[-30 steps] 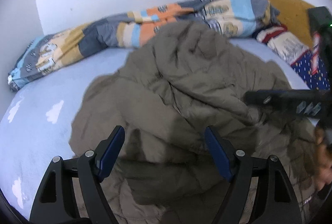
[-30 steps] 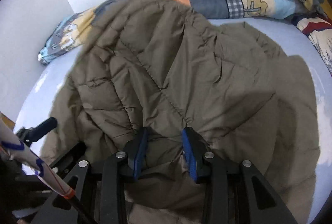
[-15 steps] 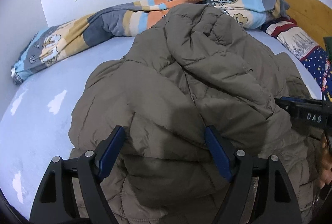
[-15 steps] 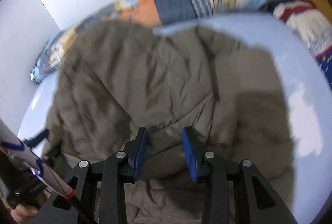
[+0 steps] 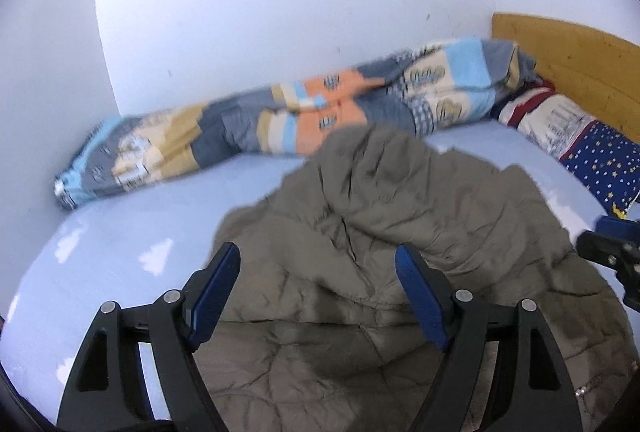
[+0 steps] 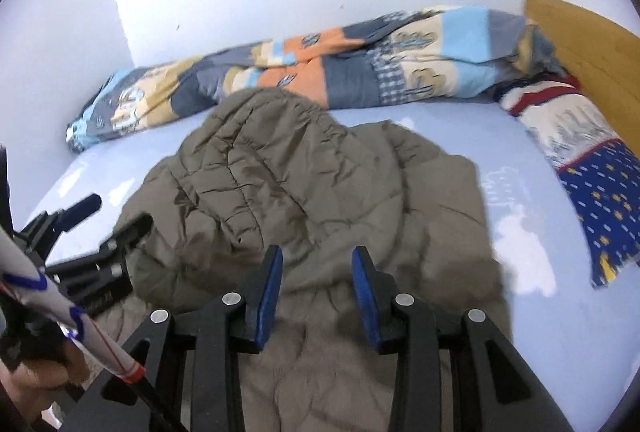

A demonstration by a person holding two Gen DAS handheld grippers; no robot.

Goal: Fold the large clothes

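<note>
On bed: jacket [image 6: 320, 192] | left tool [image 5: 318, 272] released | right tool [image 6: 317, 272] released | sleeve [image 6: 52, 296] right view only

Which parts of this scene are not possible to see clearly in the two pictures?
- Jacket near edge: both views, hidden behind the gripper frames and cut by the bottom edge.
- Quilt pattern: left view, motion blur.
- Right gripper: left view, cut by the right edge.
- Jacket's zipper: not visible in either view.
</note>
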